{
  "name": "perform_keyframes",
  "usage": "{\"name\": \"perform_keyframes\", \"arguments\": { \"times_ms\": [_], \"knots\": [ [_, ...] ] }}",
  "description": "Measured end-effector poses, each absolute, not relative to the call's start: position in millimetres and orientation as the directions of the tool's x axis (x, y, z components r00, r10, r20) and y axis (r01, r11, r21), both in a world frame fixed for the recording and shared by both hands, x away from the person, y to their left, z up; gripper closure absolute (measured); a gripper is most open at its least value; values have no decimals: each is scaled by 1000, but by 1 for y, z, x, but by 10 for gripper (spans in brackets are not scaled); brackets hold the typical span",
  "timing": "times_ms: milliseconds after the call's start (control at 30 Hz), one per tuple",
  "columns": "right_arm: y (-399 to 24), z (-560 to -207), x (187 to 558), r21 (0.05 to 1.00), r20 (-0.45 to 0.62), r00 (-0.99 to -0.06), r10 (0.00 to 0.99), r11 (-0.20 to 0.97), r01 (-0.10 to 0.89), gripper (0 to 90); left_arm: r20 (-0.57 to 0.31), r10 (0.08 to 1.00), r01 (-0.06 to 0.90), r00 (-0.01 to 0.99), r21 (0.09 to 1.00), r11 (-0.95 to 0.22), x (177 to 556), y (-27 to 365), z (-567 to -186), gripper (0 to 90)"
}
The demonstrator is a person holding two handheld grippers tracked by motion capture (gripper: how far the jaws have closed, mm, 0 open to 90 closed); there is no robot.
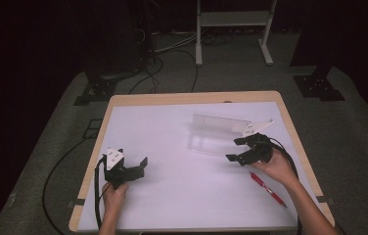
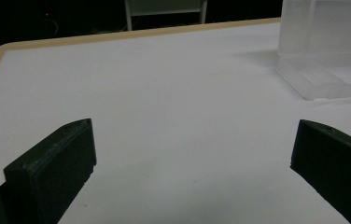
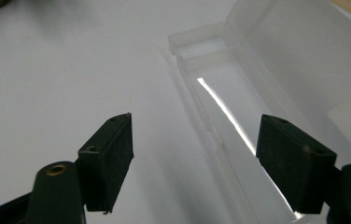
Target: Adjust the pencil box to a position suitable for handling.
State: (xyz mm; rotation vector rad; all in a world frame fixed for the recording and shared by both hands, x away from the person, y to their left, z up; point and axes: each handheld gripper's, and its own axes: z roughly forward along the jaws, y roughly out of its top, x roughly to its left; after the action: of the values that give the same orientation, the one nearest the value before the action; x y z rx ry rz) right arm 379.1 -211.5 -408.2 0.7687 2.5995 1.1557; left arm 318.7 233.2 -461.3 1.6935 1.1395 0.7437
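Note:
A clear plastic case (image 1: 216, 133) lies open on the white table top (image 1: 162, 127), its lid standing up at the back. My right gripper (image 1: 234, 149) hovers at the case's right end, jaws open and pointing left. In the right gripper view the case's long tray (image 3: 239, 93) runs away ahead of the gripper (image 3: 196, 121), the pads clear of it. A red pen (image 1: 268, 188) lies on the table near the right forearm. My left gripper (image 1: 141, 167) rests at the front left, open and holding nothing. In the left gripper view the jaws (image 2: 194, 140) stand wide over bare table, the case (image 2: 325, 56) far right.
The wooden table edge (image 1: 192, 98) frames the white top. Black cables trail from both grippers over the table's front. Beyond the table a white stand (image 1: 233, 29) and dark tripod feet (image 1: 319, 87) sit on grey floor.

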Motion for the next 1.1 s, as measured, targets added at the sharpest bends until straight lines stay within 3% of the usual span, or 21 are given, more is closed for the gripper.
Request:
{"name": "perform_keyframes", "arguments": {
  "times_ms": [200,600,933,1100],
  "knots": [
    [-208,-413,385,720,28,-851,524,580,380,352,-9,921,353,388,925,-140,318,233,-461,0],
    [-206,-422,400,698,49,-847,529,588,408,392,-15,921,351,388,927,-133,318,233,-461,0],
    [-202,-435,408,665,50,-848,528,615,423,528,-17,921,345,388,930,-128,318,233,-462,0],
    [-202,-439,413,655,51,-845,533,621,431,541,-16,921,344,389,930,-129,318,233,-461,0]
  ]
}}
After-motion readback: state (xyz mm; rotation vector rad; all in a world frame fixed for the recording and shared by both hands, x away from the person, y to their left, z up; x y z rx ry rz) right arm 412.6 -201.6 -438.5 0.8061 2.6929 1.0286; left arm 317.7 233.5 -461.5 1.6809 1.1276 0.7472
